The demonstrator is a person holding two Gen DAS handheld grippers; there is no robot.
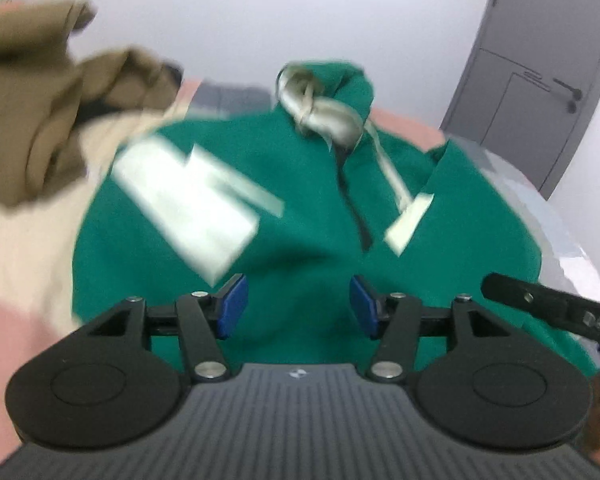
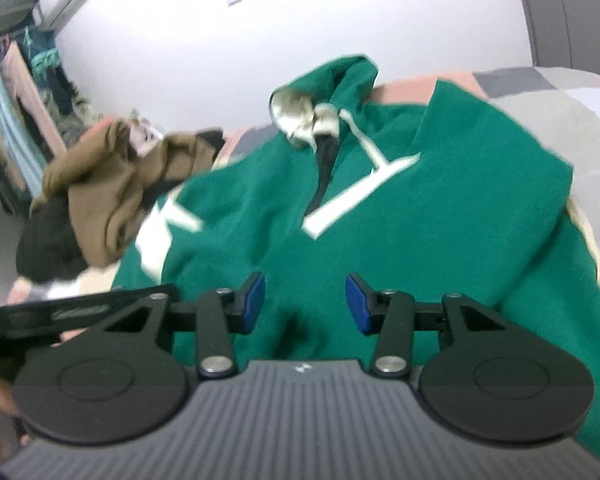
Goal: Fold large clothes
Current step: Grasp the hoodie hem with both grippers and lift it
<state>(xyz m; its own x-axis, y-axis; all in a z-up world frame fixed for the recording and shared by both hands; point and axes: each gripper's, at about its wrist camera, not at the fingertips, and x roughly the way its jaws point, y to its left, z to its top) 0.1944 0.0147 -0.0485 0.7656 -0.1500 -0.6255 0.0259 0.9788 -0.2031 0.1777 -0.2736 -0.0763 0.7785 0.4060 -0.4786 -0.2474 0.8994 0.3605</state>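
One green hoodie [image 2: 380, 216] lying flat, hood far, hem toward camera

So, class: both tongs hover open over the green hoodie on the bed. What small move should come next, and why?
Probably lower the left tongs and right tongs onto the green hoodie's near edge and pinch it. Both sets stand open with nothing between them, and the hoodie lies spread with its hood far away.

Even, soft indoor light with faint shadows; both fisheye views bend at the edges, and motion blur smears the green hoodie [image 1: 300, 200] (left view worst)
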